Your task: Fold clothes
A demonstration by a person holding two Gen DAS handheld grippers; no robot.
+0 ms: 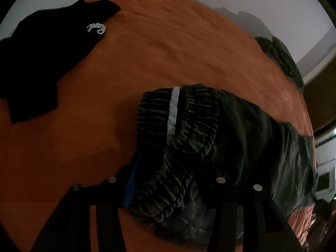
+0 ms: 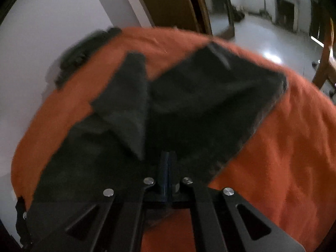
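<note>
Two grippers work the dark shorts [image 1: 210,138] on the orange bed [image 1: 147,63]: the left gripper [image 1: 168,189] half-open around the waistband, the right gripper [image 2: 168,168] pinched on the far hem.

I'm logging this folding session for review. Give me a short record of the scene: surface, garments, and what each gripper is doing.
surface: orange blanket covering a bed
main garment: dark green shorts with a ribbed elastic waistband and a white label
other clothes: black garment with white script logo at far left; dark green bundle at the far edge
left gripper: jaws apart, waistband bunched between them; grip not clear
right gripper: shut, over the dark fabric; whether it pinches cloth cannot be told
image quality: right wrist view is motion-blurred
</note>
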